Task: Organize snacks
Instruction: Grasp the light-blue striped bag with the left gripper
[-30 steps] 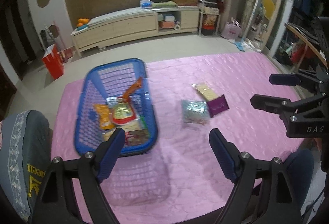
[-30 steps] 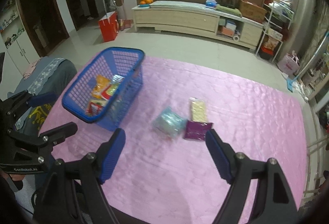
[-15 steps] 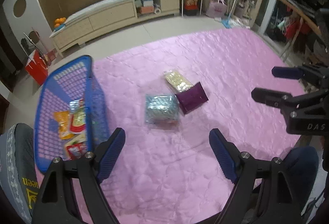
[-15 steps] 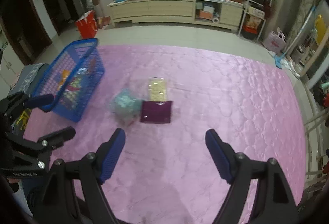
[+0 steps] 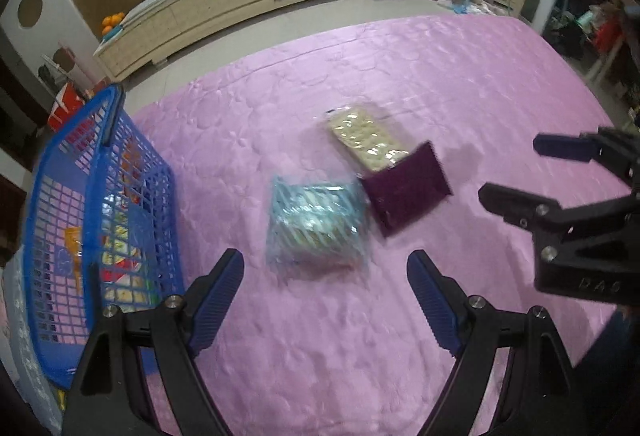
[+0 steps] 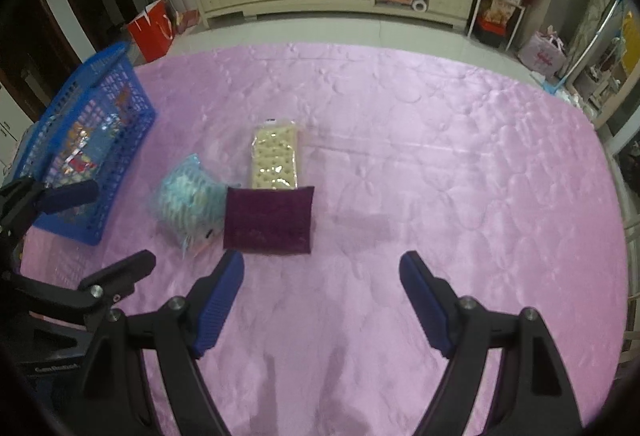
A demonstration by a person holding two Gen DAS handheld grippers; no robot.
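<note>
**Three snack packs lie loose beside the blue basket**

On the pink quilted cloth (image 6: 440,164) covering the worktop, a pale-blue snack bag (image 5: 316,226), a purple packet (image 5: 406,192) and a clear cracker pack (image 5: 366,142) lie clustered, the purple packet overlapping the cracker pack's near end. The blue plastic basket (image 5: 100,220) (already holding several snacks) stands to their left, apart from them. The left hand-held gripper (image 5: 326,290) hovers with jaws apart, empty, near the blue bag. The right hand-held gripper (image 6: 322,290) is likewise spread and empty, just short of the purple packet.
</note>
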